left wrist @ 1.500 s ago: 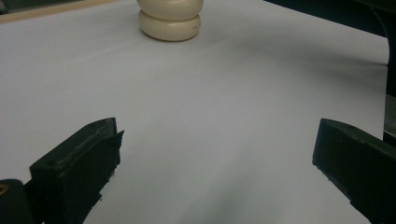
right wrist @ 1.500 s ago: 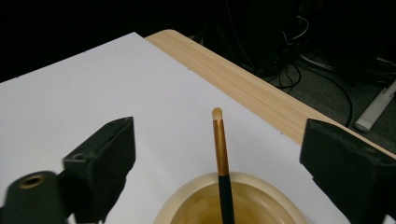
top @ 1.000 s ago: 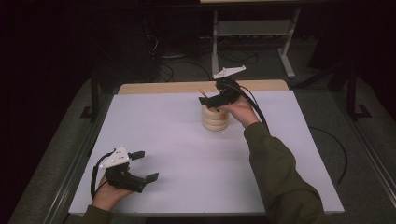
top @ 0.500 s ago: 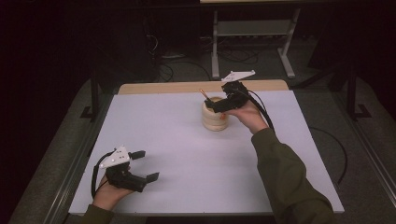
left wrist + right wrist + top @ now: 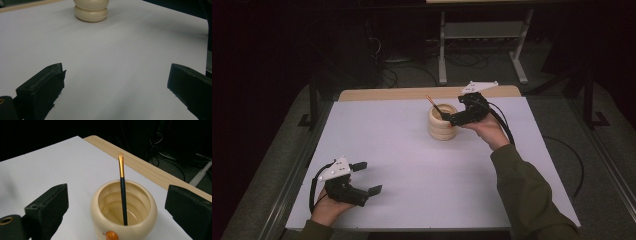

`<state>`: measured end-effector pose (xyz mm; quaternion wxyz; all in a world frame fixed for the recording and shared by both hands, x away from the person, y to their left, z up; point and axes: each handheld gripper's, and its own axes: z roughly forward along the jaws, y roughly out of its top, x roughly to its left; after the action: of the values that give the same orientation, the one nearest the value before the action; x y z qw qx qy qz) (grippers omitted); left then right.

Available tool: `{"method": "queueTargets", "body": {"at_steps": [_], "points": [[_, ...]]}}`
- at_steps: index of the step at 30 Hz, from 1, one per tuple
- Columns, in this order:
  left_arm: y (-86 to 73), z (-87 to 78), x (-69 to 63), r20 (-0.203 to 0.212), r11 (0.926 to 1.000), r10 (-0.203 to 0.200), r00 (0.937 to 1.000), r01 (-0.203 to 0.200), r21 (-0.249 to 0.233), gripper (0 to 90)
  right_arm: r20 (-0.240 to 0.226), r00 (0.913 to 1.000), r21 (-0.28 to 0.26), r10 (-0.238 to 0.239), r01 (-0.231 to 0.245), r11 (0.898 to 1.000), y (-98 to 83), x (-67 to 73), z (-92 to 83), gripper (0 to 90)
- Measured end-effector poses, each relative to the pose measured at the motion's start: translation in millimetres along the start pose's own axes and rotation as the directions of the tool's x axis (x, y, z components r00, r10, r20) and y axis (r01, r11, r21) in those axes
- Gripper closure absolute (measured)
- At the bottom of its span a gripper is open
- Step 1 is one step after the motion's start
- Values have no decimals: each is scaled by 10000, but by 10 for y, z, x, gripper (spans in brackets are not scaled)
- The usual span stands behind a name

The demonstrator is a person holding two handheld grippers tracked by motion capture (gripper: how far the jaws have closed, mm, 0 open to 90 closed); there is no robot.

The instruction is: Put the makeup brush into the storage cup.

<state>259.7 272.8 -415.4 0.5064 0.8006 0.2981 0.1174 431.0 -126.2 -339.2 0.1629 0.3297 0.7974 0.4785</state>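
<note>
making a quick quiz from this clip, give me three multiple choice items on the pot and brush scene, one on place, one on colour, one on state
1. Where does the brush stand?
A. flat on the table
B. inside the cream pot
C. between the left gripper's jaws

2. What colour is the brush's handle?
A. dark, with a gold band near the tip
B. red all over
C. white

3. How are the right gripper's jaws?
A. shut on the brush
B. shut on the pot's rim
C. open, one on each side of the pot

Answers:
1 B, its lower end rests on the pot's floor.
2 A, the right gripper view shows it.
3 C, neither jaw touches the brush.
</note>
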Motion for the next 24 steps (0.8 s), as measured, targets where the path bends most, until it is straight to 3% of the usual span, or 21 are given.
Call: {"method": "queueTargets", "body": {"at_steps": [24], "points": [[-21,-17,0,-109,9999,-158,9998,158,-36,3,-62,9997,-272,225,-227,9994,-418,30,-340,33]]}}
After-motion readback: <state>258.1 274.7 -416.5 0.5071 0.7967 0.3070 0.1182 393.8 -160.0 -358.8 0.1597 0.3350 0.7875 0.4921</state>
